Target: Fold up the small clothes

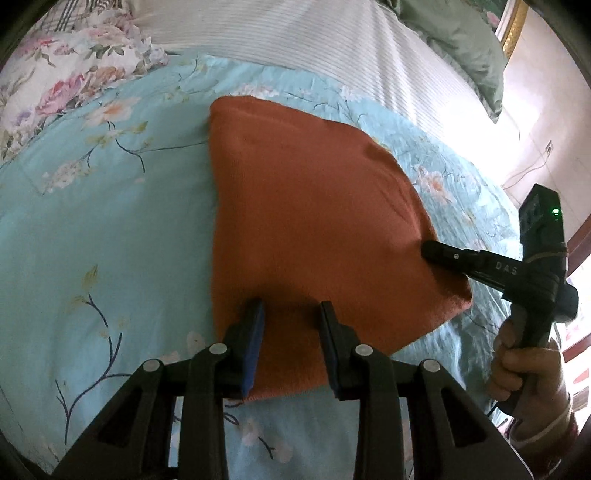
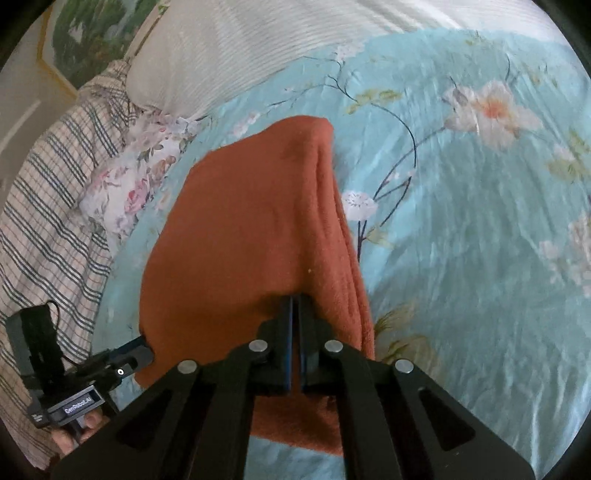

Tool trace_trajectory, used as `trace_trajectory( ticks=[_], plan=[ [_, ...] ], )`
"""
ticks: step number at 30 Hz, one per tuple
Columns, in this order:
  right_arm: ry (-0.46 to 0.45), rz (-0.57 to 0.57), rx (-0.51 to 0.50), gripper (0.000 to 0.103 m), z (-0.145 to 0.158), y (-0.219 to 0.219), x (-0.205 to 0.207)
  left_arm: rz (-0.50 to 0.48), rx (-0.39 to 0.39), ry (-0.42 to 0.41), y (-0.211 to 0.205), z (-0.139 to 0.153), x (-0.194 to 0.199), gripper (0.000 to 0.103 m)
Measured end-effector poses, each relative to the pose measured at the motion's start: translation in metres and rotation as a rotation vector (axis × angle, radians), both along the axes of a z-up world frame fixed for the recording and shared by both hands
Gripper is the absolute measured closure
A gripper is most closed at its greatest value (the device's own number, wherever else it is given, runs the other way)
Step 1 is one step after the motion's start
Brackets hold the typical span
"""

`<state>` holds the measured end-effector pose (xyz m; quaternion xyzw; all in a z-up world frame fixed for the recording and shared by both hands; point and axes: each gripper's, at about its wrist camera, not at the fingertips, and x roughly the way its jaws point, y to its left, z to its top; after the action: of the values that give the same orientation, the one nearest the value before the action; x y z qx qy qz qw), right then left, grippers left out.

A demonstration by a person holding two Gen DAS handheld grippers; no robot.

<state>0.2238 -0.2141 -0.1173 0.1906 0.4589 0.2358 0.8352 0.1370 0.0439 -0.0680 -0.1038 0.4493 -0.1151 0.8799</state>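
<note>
Nearest to the left gripper (image 1: 291,314), its two fingers stand apart, released, with the near edge of the orange cloth (image 1: 314,206) lying between and under them; whether the finger pads touch the fabric cannot be told. The cloth is folded, its layered edges showing along the side toward the right gripper (image 2: 295,306).

In the right wrist view, that gripper's fingers are pressed almost together, clenched on a raised ridge of the orange cloth (image 2: 243,229) right at the tips. The fabric spreads away from the jaws, mostly to their left, and its stacked folded edge runs ahead along their right. In the left wrist view the same gripper (image 1: 430,251) comes in from the right, its tip on the cloth's right edge, held by a hand (image 1: 524,373).

The cloth rests on a light blue flowered bedsheet (image 1: 110,229), which surrounds it on all sides. Beyond the cloth's far edge lie a white ribbed cover (image 1: 277,33), a pink flowered fabric (image 1: 66,74) and a green pillow (image 1: 465,40).
</note>
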Motion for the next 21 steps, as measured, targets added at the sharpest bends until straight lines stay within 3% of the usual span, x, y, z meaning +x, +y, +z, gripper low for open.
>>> trace_trajectory(
  ticks=[4,8,11,12,13,21],
  plan=[
    [-0.021,0.012,-0.032,0.099,0.002,0.001,-0.011,0.008,-0.007,0.004,0.003,-0.004,-0.005,0.072],
    [0.001,0.000,0.000,0.099,-0.010,-0.010,-0.020,0.032,0.018,-0.002,0.002,-0.003,-0.012,0.072],
    [-0.011,0.002,-0.042,0.099,-0.003,-0.007,-0.028,0.050,0.055,-0.012,-0.002,0.001,-0.021,0.056],
    [-0.006,0.003,-0.063,0.099,-0.002,-0.007,-0.031,0.066,0.064,-0.011,-0.002,0.002,-0.026,0.041],
    [-0.002,0.000,-0.072,0.099,-0.002,-0.007,-0.033,0.087,0.073,-0.012,-0.001,0.003,-0.029,0.032],
    [-0.019,-0.048,-0.089,0.099,0.002,-0.022,-0.064,0.123,0.118,-0.008,0.006,0.002,-0.058,0.032]
  ],
)
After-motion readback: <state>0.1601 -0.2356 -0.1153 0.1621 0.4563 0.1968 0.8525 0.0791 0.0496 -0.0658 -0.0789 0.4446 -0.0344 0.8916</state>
